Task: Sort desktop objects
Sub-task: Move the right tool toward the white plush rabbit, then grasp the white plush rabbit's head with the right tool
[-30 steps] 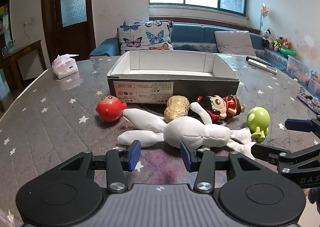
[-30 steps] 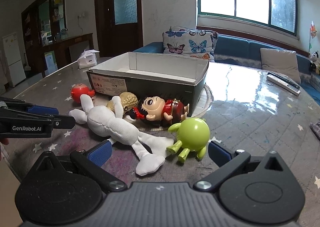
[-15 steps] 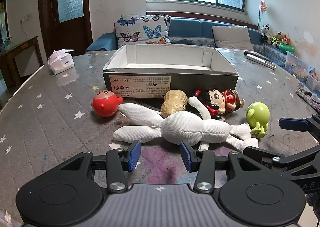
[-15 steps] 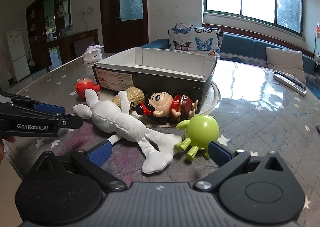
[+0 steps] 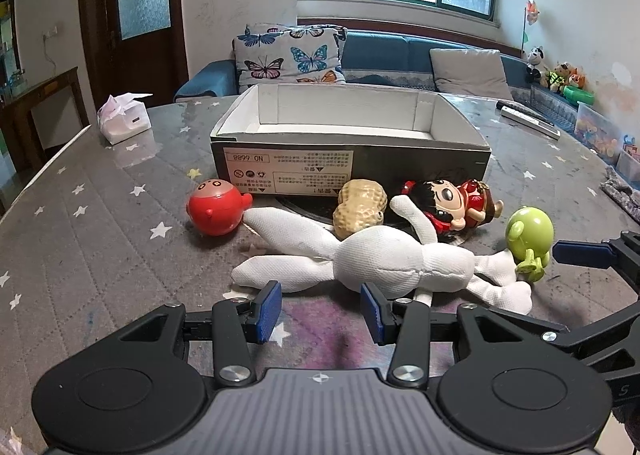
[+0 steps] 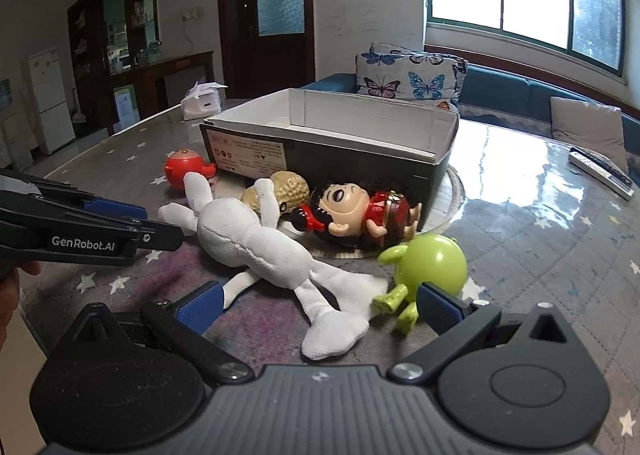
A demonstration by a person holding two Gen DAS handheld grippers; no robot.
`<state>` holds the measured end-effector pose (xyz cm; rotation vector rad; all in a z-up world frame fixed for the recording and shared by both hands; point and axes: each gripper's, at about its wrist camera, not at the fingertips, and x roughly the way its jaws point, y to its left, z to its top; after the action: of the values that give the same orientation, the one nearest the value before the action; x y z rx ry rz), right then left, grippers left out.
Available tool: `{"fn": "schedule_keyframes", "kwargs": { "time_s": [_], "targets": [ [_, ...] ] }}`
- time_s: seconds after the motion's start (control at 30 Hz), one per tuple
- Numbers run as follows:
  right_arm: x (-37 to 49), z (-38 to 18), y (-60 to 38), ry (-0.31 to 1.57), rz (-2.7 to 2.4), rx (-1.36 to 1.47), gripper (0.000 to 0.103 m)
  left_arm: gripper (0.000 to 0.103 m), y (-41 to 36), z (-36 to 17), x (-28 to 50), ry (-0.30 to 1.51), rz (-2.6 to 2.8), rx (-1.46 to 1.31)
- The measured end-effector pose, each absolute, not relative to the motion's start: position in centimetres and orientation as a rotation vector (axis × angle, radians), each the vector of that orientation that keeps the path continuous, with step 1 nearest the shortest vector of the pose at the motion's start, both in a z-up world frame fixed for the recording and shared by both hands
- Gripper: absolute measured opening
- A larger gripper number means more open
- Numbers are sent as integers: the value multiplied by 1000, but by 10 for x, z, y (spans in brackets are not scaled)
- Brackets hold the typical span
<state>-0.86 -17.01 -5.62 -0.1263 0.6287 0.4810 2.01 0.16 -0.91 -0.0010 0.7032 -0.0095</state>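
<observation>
Left gripper [image 5: 320, 309] part open, empty, near white cloth doll [image 5: 384, 261], right gripper [image 6: 318, 305] wide open, empty, straddling doll's leg

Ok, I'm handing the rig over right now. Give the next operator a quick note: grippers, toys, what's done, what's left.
Left gripper: open, holding nothing, in front of the white cloth doll.
Right gripper: open wide, holding nothing, near the green round toy.
On the table in front of the box: red round toy, peanut toy, red-dressed doll, cloth doll, green toy.
Done: nothing; no toy visible in the box.
Left: all five toys.
</observation>
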Motion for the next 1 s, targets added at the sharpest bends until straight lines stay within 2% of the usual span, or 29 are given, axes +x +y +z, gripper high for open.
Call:
{"fn": "schedule_keyframes", "kwargs": {
  "time_s": [0.5,0.67,0.8,1.0],
  "targets": [
    [10,-56,-142,631,590,-208,103,46,10,-4,28,701,-38,-30],
    [17,-59,-129,642,630,-244,99,46,10,2,29,697,-72,-45],
    [24,-65,-121,666,646,-258,93,46,11,3,31,709,-97,-71],
    [23,-68,-118,706,691,-248,74,46,13,4,32,724,-116,-94]
  ]
}}
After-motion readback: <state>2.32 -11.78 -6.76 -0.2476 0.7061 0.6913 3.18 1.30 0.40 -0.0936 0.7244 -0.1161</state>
